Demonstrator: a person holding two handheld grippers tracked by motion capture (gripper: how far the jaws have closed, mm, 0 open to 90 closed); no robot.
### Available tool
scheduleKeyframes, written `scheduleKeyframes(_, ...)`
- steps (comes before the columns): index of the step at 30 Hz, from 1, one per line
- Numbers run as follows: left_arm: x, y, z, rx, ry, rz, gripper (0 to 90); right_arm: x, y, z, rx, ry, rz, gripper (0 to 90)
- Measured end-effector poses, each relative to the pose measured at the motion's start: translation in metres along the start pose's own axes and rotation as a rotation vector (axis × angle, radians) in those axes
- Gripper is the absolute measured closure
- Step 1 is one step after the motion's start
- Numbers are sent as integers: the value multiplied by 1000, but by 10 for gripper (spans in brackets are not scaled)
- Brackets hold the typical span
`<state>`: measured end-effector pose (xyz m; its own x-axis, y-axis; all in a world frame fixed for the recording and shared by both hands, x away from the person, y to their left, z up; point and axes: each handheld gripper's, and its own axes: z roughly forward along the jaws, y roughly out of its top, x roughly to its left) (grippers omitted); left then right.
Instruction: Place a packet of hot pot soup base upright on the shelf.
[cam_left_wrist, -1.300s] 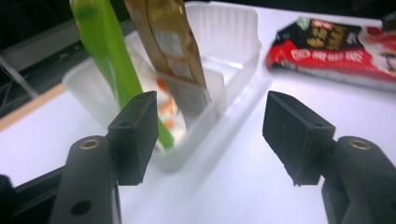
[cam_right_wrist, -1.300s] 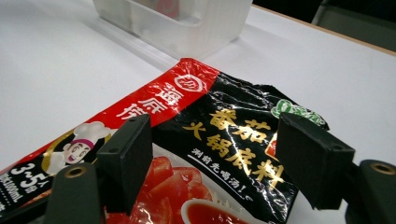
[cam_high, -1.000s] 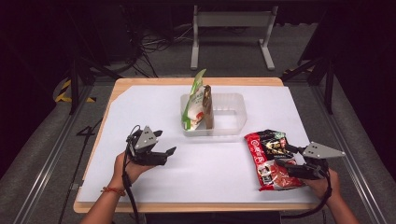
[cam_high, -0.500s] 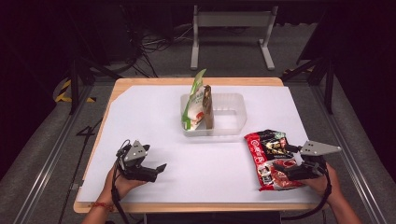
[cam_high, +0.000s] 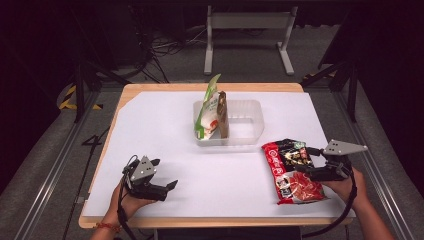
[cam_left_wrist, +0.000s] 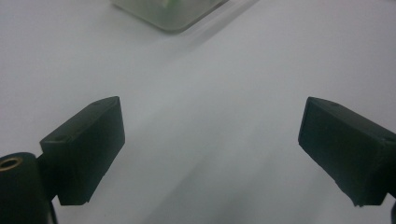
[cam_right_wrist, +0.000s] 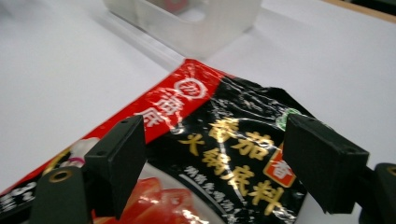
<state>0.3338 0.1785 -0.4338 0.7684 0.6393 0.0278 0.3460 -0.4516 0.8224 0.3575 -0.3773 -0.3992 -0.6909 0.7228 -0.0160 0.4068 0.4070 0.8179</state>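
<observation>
Pouch (cam_right_wrist: 219, 154) looks light, crinkly, slippery; its near edge lies between the wide, just-narrowing right jaws, best pinched there; left jaws wide, empty.

A clear tray (cam_high: 252, 131) sits near the far middle of the white table (cam_high: 165, 125). Inside the tray, at its left end, a green and white packet (cam_high: 208, 107) stands upright with a brown packet (cam_high: 223, 114) leaning against its right side.
</observation>
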Motion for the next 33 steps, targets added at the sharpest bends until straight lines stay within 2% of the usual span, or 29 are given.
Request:
scheduleKeyframes(2,1,0,1,-1,-3,2,93,-9,3,6,36,-17,-11,245)
scheduleKeyframes(4,0,1,2,4,-5,8,94,-20,5,13,46,5,27,244)
scheduleKeyframes(9,0,0,4,12,-1,13,102,-40,9,29,87,-18,54,256)
scheduleKeyframes(10,0,0,4,15,-2,11,103,-44,9,32,111,-23,57,236)
scheduleKeyframes(11,0,0,4,15,-5,9,103,-51,8,36,130,-22,89,223)
scheduleKeyframes(13,0,0,4,13,-7,10,103,-61,7,40,121,3,135,223)
scheduleKeyframes(15,0,-1,4,13,-11,12,103,-66,6,43,119,-18,133,222)
scheduleKeyframes(17,1,0,3,-2,-28,12,103,-70,6,48,133,8,150,207)
scheduleKeyframes(21,1,0,3,-2,-30,12,105,-71,6,59,149,22,159,205)
scheduleKeyframes(26,-1,0,5,9,-35,24,105,-74,4,66,148,43,201,175)
scheduleKeyframes(27,-1,0,5,9,-35,24,105,-75,3,67,149,60,206,189)
scheduleKeyframes(31,-2,1,7,17,-36,31,104,-74,3,68,158,85,202,188)
scheduleKeyframes(33,-1,1,8,13,-48,20,104,-73,4,70,164,96,193,202)
